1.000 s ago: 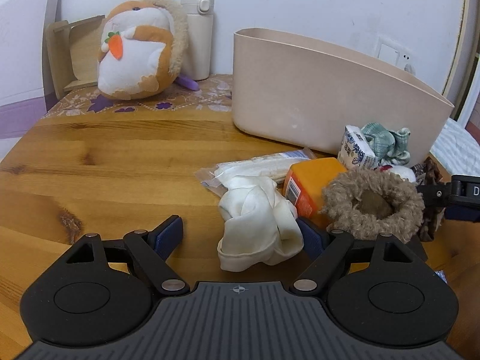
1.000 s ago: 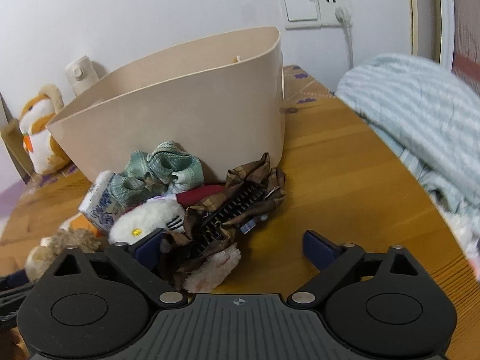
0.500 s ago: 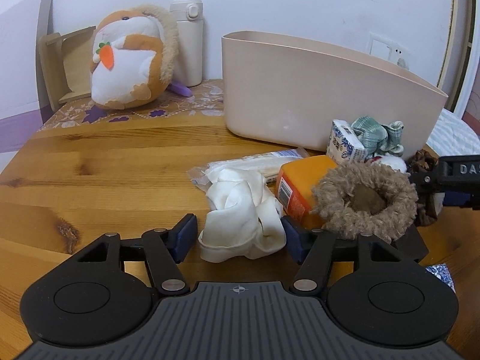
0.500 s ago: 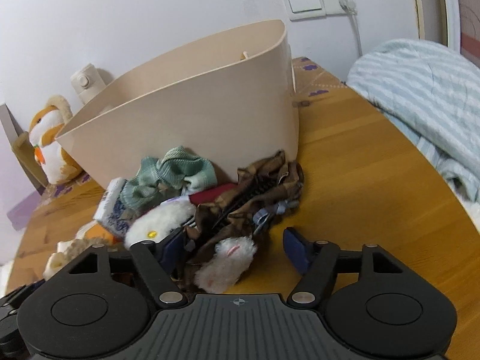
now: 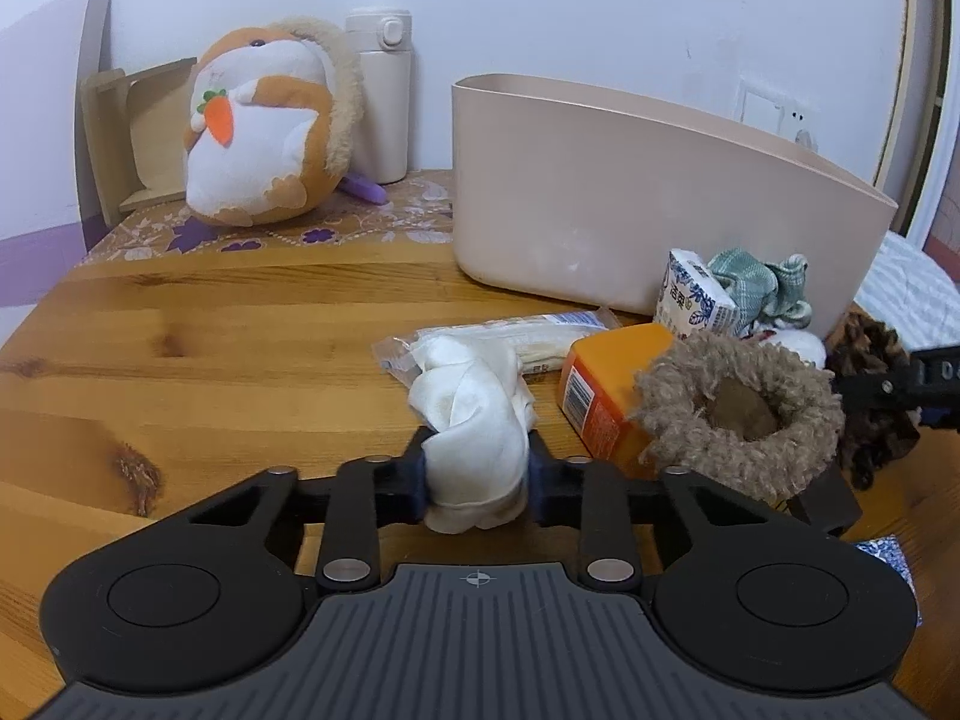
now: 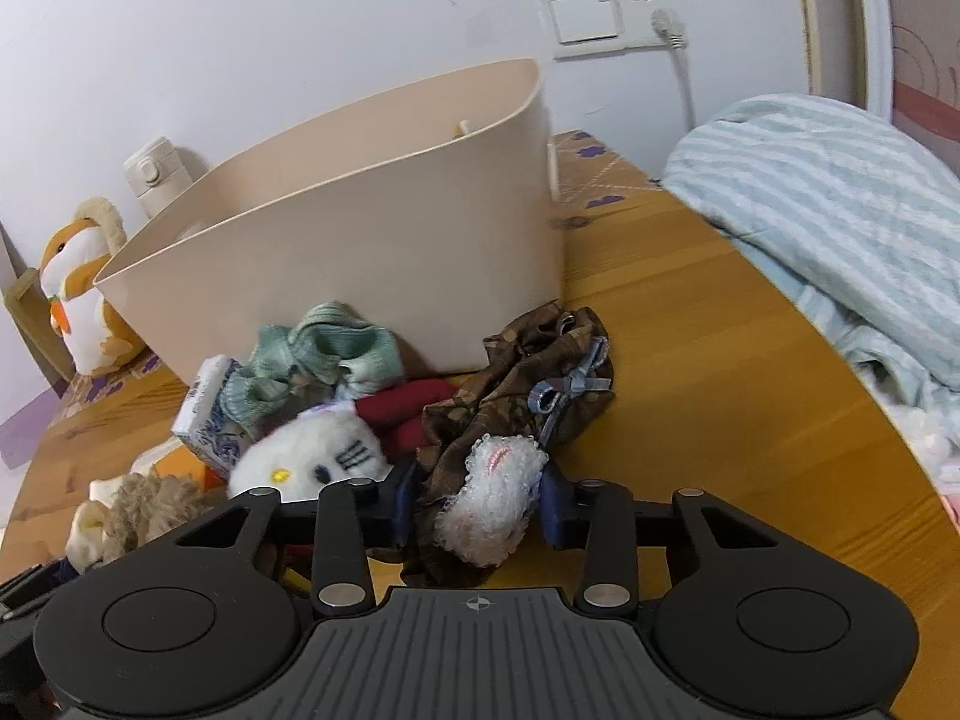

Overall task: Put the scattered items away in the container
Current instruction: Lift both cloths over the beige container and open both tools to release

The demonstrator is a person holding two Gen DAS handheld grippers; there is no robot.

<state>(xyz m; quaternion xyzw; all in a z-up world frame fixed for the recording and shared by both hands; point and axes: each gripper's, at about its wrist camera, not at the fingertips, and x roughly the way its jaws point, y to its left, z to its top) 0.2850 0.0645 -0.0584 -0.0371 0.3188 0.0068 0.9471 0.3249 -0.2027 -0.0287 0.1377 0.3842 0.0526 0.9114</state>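
Pinching white cloth (image 5: 474, 420) — left gripper (image 5: 477, 480).

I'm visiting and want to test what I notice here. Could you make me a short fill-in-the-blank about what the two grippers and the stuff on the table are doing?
1. The left gripper is shut on a crumpled ____ cloth.
2. The right gripper pinches the fluffy pompom and ____ patterned fabric.
3. The scattered items lie in front of the ____ container.

Missing words: white; brown; beige

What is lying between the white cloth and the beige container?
In the left wrist view, a clear plastic packet lies between the white cloth and the beige container.
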